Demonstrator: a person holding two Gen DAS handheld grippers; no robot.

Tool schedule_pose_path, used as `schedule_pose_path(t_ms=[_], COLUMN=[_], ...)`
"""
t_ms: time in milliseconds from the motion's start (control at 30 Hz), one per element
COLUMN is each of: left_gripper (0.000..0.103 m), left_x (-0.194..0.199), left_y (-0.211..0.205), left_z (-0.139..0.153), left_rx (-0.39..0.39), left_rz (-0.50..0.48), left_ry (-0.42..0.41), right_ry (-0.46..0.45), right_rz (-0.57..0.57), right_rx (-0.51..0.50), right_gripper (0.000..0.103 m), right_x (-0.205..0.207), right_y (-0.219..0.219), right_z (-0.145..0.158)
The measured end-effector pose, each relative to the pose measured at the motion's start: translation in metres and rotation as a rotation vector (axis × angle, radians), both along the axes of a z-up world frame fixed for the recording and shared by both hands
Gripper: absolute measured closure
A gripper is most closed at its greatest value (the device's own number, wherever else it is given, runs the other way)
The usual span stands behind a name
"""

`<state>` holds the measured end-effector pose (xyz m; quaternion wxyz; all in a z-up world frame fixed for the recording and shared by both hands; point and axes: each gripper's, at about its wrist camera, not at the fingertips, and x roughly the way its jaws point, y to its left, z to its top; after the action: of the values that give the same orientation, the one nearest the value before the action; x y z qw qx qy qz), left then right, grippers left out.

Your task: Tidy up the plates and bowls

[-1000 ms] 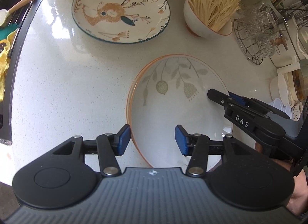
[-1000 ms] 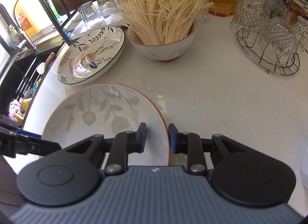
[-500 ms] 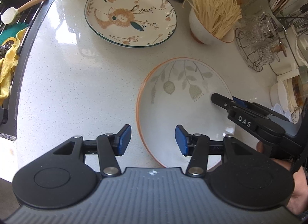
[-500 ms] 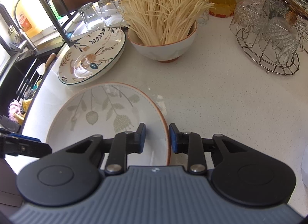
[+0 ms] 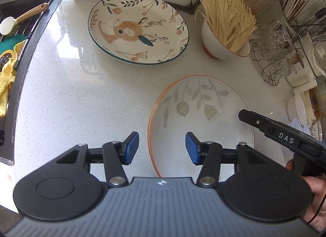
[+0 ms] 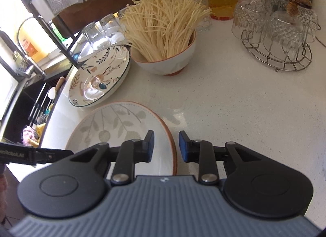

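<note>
1. The right claw (image 6: 166, 147) straddles the rim of the leaf-pattern plate (image 6: 122, 122) at the plate's 3 o'clock edge – one pad over the plate's inside, the other outside it. The jaws stand narrow with a gap on both sides of the rim, so I judge nothing is pinched; this looks like lining up for an edge grip, the sensible hold on a flat plate lying on the surface (image 6: 234, 104).
2. The left claw (image 5: 162, 148) hovers half-wide and empty over the same plate's 7 o'clock rim, probably ready to steady or support it.
3. The leaf-pattern plate lies flat on the white surface, near the front edge. It is pale, with grey-green leaves and a thin orange rim, and appears empty.
4. At 11 o'clock from it sits the rabbit plate (image 5: 138, 31) – larger, dark-rimmed, a likely stacking partner.
5. At 1 o'clock stands the bowl (image 5: 222, 45), filled with pale, thin strands, so it probably stays put.
</note>
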<state>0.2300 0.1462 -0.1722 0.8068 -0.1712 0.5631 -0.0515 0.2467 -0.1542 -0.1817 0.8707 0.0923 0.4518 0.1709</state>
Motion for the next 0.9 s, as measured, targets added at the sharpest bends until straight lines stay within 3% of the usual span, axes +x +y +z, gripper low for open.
schedule_pose_path(t_ms=[67,100,633,800,900], left_gripper=[0.047,0.047,0.049,0.062,0.067], left_x=[0.001,0.001,0.003,0.002,0.004], left_y=[-0.001,-0.001,-0.007,-0.01,-0.007], left_z=[0.0,-0.001,-0.022,-0.024,-0.024], left_rx=[0.008,0.011,-0.022,-0.009,-0.01], left_rz=[-0.006,-0.01,-0.024,-0.027,-0.023], left_ry=[-0.002,-0.004,0.033,0.041,0.049], right_ry=[0.011,0.01,0.123,0.126,0.138], right_rz=[-0.014,-0.02,-0.061,-0.046,-0.03], right_rx=[0.024,0.028,0.062,0.074,0.088], right_gripper=[0.056,0.053,0.053,0.055,0.062], right_x=[0.0,0.0,-0.008,-0.009,-0.01], right_y=[-0.004,-0.005,-0.014,-0.012,-0.012], right_z=[-0.001,-0.002,-0.025,-0.027,-0.028])
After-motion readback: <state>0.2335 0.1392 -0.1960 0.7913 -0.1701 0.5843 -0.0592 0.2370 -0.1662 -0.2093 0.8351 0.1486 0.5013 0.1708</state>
